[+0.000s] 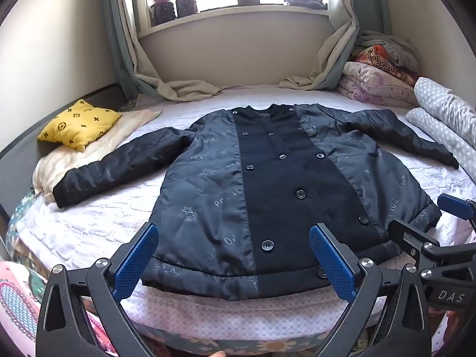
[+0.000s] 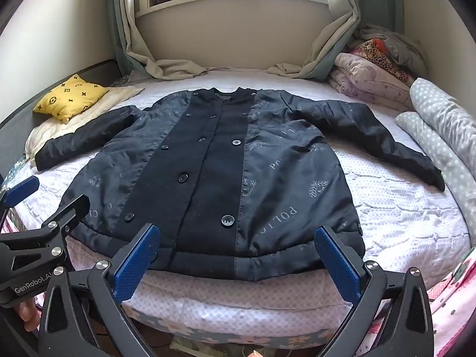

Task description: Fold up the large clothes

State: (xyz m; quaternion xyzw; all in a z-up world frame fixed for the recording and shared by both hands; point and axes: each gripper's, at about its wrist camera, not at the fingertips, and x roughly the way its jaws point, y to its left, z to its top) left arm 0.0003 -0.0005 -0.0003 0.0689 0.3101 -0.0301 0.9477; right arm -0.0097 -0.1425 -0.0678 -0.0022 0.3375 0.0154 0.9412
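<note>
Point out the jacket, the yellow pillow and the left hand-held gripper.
jacket (image 1: 267, 196): left wrist view, on the dark buttoned centre panel.
yellow pillow (image 1: 78, 125): left wrist view, on its printed top face.
left hand-held gripper (image 1: 235, 257): left wrist view, midway between its blue fingertips.

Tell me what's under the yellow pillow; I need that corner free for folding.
The yellow pillow lies on a cream folded blanket, spread on the bed. Whatever lies beneath the blanket is covered.

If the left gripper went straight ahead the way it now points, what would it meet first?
Most likely the dark jacket: the open left gripper points at its lower front, near the hem, where it lies flat on the bed. Nothing shows in between, though depth is hard to judge.
</note>
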